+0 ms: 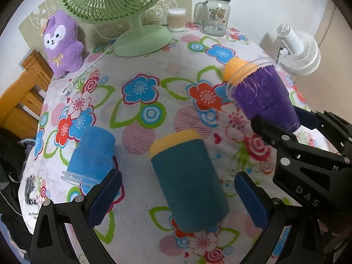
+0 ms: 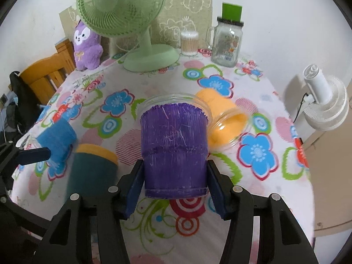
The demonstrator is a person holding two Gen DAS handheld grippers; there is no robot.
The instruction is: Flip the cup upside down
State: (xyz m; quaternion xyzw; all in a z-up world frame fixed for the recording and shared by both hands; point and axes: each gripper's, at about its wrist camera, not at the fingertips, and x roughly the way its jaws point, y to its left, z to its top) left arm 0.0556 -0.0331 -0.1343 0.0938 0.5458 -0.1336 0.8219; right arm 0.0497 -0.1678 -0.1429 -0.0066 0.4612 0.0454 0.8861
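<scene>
From your left wrist view, your left gripper [image 1: 177, 195] hangs with its fingers apart around the teal cup [image 1: 189, 184], which tilts with its yellow end away, not gripped; a blue cup [image 1: 92, 156] lies just to its left on the flowered bench [image 1: 140, 110]. From your right wrist view, your right gripper [image 2: 173, 187] has its fingers clamped on the purple cup [image 2: 175, 147], held above the bench with its clear rim pointing away. An orange cup [image 2: 224, 121] lies on its side just behind it.
</scene>
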